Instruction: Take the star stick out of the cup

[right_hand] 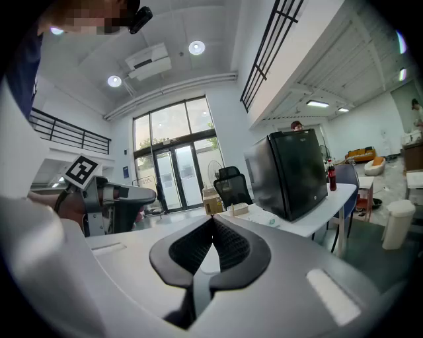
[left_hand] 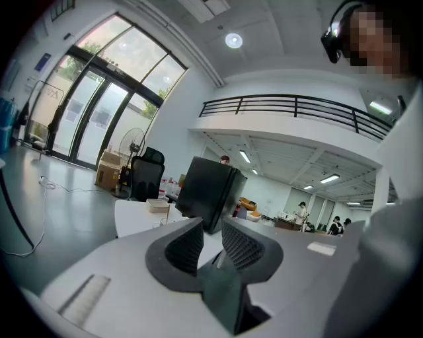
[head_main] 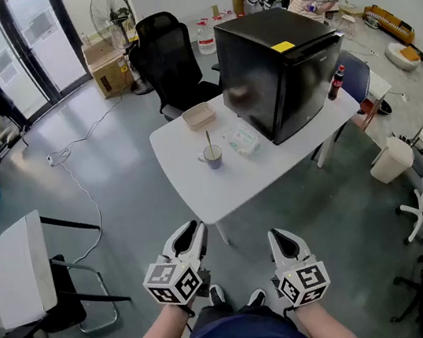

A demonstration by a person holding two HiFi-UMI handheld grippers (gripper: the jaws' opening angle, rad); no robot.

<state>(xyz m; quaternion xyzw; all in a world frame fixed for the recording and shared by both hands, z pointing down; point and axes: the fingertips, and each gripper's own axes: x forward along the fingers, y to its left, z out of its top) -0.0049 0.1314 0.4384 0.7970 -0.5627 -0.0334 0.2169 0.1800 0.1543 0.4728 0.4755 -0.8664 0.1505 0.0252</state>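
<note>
A pale cup point(head_main: 213, 156) stands on the white table point(head_main: 190, 183), with a thin stick point(head_main: 208, 139) upright in it; its star end is too small to make out. Both grippers hang low by the person's legs, well short of the table. The left gripper point(head_main: 193, 231) has its jaws a small gap apart, with nothing between them. The right gripper point(head_main: 281, 238) is shut and empty. In the left gripper view the cup point(left_hand: 162, 222) and stick point(left_hand: 168, 214) show far off, just above the left gripper point(left_hand: 211, 228). The right gripper point(right_hand: 212, 219) points at the table point(right_hand: 310, 221).
A black mini fridge point(head_main: 279, 66) fills the table's right half. A beige tray point(head_main: 199, 115) and a wipes packet point(head_main: 241, 140) lie near the cup. A black office chair point(head_main: 170, 59) stands behind the table, a white bin point(head_main: 391, 159) to its right, and a white desk point(head_main: 20, 270) at the left.
</note>
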